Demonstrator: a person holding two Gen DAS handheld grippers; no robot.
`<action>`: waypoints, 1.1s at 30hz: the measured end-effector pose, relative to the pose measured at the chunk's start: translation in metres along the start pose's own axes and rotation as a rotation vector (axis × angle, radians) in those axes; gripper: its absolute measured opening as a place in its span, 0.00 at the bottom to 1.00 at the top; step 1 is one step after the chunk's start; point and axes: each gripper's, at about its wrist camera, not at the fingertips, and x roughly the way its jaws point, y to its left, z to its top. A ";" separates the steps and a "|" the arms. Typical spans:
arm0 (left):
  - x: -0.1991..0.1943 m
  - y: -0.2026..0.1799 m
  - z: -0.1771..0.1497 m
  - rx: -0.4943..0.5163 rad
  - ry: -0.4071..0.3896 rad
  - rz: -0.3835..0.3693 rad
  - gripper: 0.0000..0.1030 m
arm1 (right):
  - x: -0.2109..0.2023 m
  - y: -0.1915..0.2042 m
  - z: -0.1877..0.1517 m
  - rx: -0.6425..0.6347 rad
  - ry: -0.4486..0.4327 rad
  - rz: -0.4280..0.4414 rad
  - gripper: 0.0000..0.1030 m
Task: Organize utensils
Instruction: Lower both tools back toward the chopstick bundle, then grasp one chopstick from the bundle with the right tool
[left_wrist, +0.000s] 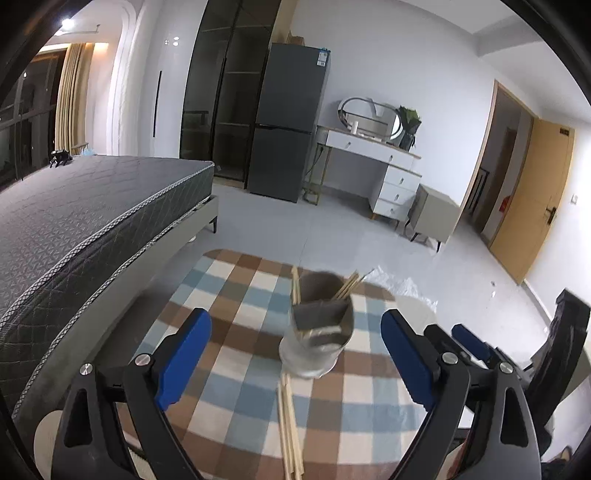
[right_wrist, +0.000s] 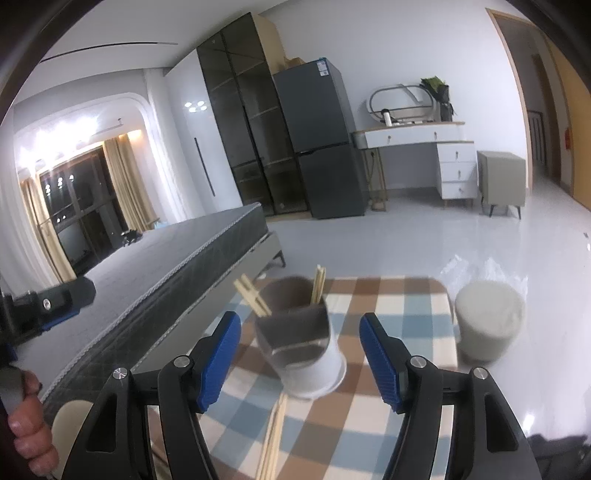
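Observation:
A round utensil holder (left_wrist: 317, 332) with inner dividers stands on a table with a checked cloth (left_wrist: 236, 398). Wooden chopsticks (left_wrist: 349, 286) stick up out of it. More chopsticks (left_wrist: 290, 432) lie flat on the cloth in front of it. My left gripper (left_wrist: 295, 354) is open and empty, its blue pads either side of the holder but nearer me. In the right wrist view the holder (right_wrist: 303, 347) stands between the open fingers of my right gripper (right_wrist: 301, 362), which is empty. Loose chopsticks (right_wrist: 273, 439) lie below it.
A grey bed (left_wrist: 85, 221) runs along the table's left side. A round grey stool (right_wrist: 487, 325) stands past the table's right edge. A fridge (left_wrist: 291, 125), a dressing table (left_wrist: 373, 162) and a wooden door (left_wrist: 532, 199) line the far walls.

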 end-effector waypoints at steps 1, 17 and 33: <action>0.005 0.003 -0.006 0.006 0.008 0.014 0.88 | 0.000 0.000 -0.005 0.004 0.005 -0.001 0.65; 0.081 0.043 -0.075 0.024 0.182 0.106 0.88 | 0.047 0.006 -0.089 0.009 0.239 0.015 0.65; 0.153 0.086 -0.112 -0.100 0.451 0.182 0.88 | 0.139 0.008 -0.135 -0.034 0.565 -0.005 0.57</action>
